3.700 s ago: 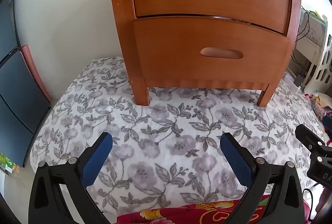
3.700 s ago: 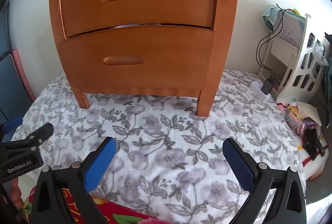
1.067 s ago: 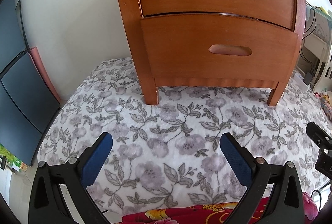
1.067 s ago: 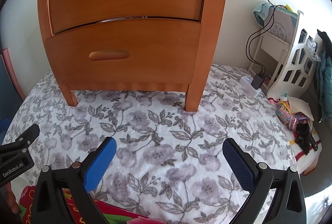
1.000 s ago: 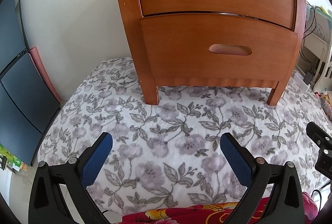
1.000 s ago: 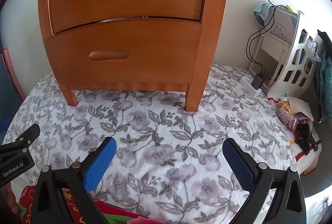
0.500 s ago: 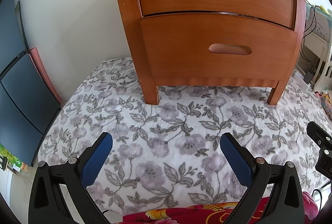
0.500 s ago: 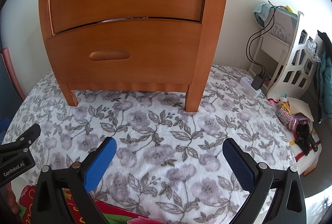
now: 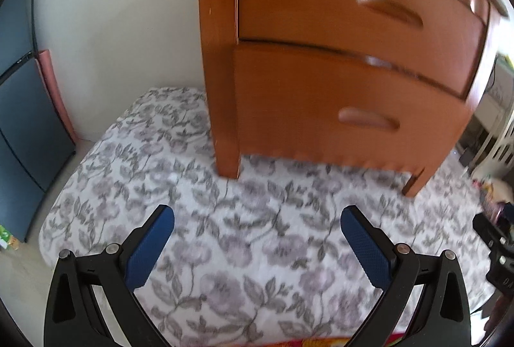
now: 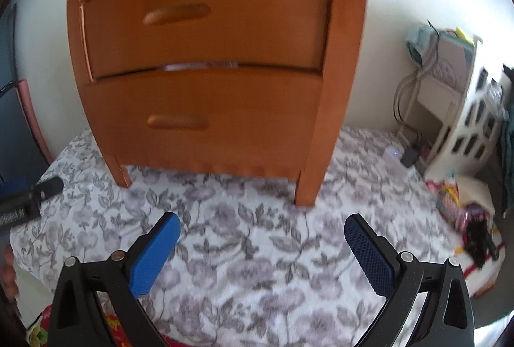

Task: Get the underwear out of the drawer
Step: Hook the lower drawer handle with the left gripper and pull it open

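On the floral bedspread (image 10: 257,250) a wooden nightstand (image 10: 218,57) is standing with its legs pressing into the quilt, and both of its drawers are sitting closed or nearly so. No underwear is showing anywhere; judging by the task it is lying inside one of the drawers, though a thin pale strip (image 10: 199,66) is peeking through the gap above the lower drawer (image 10: 205,122), which hints at cloth there. I cannot tell what that strip is.

Both tongs are hanging wide and holding nothing. The left tongs (image 9: 257,245) are hovering low over the bedspread, well apart from the nightstand and angled toward its left front leg (image 9: 228,154). The right tongs (image 10: 261,252) are facing the front squarely, also well short of it. Their spread is probably suiting the next job, since a recessed oval handle (image 10: 178,121) is waiting on the lower drawer and another (image 10: 176,13) on the upper drawer (image 10: 205,16), and a finger needs room to hook in. Motion blur is softening both views. The bed's soft surface could let the nightstand rock when a drawer is pulled.
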{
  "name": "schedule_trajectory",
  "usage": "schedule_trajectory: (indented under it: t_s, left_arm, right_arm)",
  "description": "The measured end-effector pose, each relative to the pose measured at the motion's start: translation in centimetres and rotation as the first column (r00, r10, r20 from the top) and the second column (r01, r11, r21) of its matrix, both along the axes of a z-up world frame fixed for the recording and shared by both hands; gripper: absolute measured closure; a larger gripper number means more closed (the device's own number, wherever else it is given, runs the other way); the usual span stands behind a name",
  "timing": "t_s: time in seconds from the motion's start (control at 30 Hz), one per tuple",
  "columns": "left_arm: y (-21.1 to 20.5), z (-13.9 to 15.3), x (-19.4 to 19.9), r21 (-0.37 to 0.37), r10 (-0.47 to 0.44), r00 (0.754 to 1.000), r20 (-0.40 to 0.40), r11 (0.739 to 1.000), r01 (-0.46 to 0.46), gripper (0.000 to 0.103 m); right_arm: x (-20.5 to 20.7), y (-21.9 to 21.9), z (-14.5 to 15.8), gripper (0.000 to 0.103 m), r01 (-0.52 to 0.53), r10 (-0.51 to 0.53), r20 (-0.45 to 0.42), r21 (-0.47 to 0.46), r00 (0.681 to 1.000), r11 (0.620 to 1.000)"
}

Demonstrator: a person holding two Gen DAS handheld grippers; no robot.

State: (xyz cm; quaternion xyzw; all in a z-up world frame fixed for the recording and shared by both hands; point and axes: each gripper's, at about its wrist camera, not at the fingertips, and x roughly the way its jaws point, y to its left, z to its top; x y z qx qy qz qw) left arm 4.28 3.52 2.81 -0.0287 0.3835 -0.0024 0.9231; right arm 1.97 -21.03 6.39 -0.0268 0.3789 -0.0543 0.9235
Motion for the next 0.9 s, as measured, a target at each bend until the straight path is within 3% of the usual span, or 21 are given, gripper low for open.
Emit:
schedule_trajectory:
  t_s: [0.13,0.27,0.4,0.5,0.63,0.8,0.9]
  left_arm:
    - [0.1,2.9,2.4,-0.020,-0.039,0.996,0.077,0.999,0.040,0.000]
    - [-1.3,5.5,5.8,-0.005,-0.149,0.981,0.123,0.989,0.150,0.000]
    - [-3.3,7.4,9.7,0.006,-0.230,0.971,0.060,0.973,0.230,0.000]
    - [-5.4,8.0,11.4,0.064,-0.280,0.959,0.033,0.959,0.278,0.000]
    - [-7.8,7.0,14.0,0.093,-0.399,0.913,-0.082,0.909,0.406,0.000]
    - [-9.8,5.3,16.4,0.118,-0.476,0.857,-0.196,0.857,0.503,0.000]
    - [-10.3,4.7,17.2,0.099,-0.495,0.834,-0.243,0.843,0.529,0.000]
  right_arm:
    - [1.9,0.4,1.4,0.000,-0.038,0.039,0.036,-0.035,0.999,0.999]
    - [3.0,0.6,1.5,0.000,-0.045,0.045,0.032,-0.010,0.998,0.999]
    - [3.5,1.2,0.3,0.000,-0.064,0.064,-0.009,0.014,0.998,0.998]
    - [3.5,1.5,-0.3,0.000,-0.080,0.081,-0.021,0.017,0.997,0.997]
    - [3.0,1.2,-1.1,0.000,-0.078,0.079,-0.043,0.029,0.996,0.997]
    - [2.3,0.2,-2.4,0.000,-0.044,0.048,-0.087,0.047,0.995,0.998]
    - [1.9,-0.4,-3.3,0.000,-0.025,0.032,-0.118,0.060,0.992,0.998]
